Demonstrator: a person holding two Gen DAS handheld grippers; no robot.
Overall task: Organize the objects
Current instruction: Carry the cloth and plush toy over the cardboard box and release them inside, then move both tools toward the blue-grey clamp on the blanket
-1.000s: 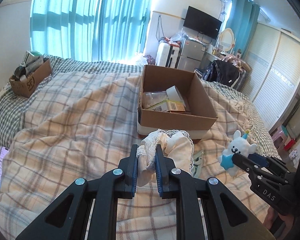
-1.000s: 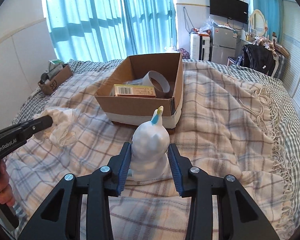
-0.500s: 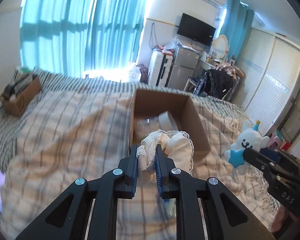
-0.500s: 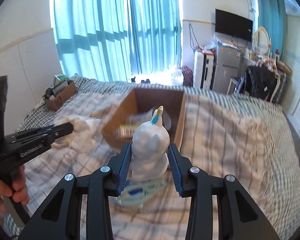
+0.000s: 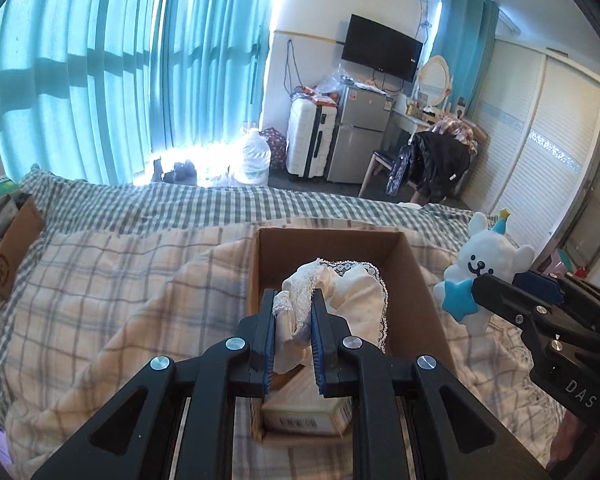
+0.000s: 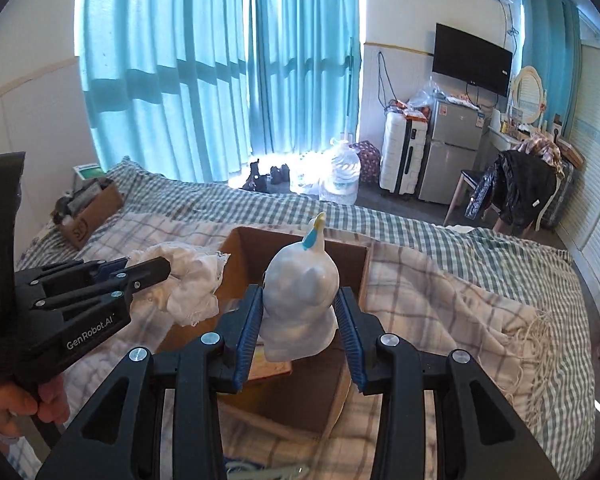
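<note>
Teal curtains (image 5: 112, 80) back a bed (image 5: 100, 280) under a plaid blanket, with a cardboard box (image 5: 412, 276) open on it. From the left wrist view, the left gripper (image 5: 294, 332) is clamped on a white lace cloth (image 5: 340, 300), held above the box's inside; a flat carton (image 5: 304, 412) lies in the box below. To the right, the right gripper (image 5: 500, 296) holds a white bunny toy (image 5: 484, 264) just beside the box's right wall.

From the right wrist view, the right gripper (image 6: 298, 332) pinches the toy (image 6: 300, 304) by its sides, over the box (image 6: 236, 272). At left, the left gripper (image 6: 156, 270) carries the cloth (image 6: 188, 280) at the box's left edge, a hand (image 6: 20, 404) on its grip.
</note>
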